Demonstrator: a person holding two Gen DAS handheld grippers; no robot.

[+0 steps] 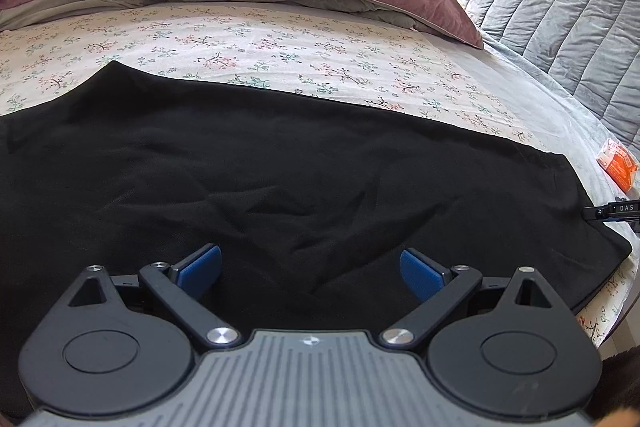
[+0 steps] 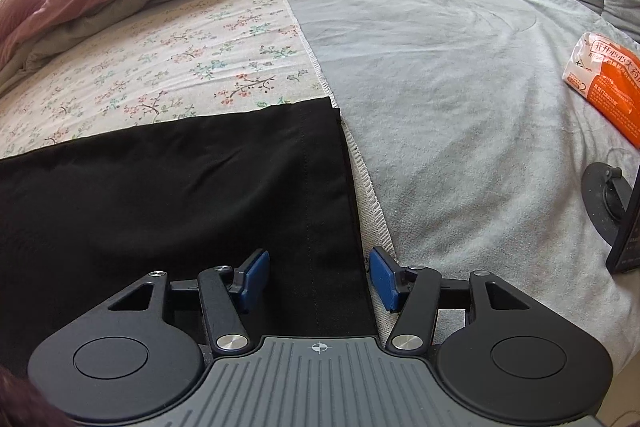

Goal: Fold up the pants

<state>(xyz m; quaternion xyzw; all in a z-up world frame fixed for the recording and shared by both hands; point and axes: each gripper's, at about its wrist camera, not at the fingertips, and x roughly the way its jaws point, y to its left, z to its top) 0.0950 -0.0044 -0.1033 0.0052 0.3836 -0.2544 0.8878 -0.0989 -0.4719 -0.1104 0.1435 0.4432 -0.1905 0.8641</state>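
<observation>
We see the flat black fabric pants (image 1: 280,167) lying on the floral-sheeted bed (image 1: 240,39), long axis running left to right. Our right gripper (image 2: 318,277), fingers apart and empty, straddles the hem edge; our left gripper (image 1: 310,273), also spread, hovers over the wrinkled middle.

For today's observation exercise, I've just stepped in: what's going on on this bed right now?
A person with two hand-held grippers is about to fold black pants spread flat on a floral sheet. The left hand-held gripper hovers open over the middle of the fabric. The right hand-held gripper is open, straddling the hem edge. Neither has gripped anything yet. An orange packet lies aside.
</observation>
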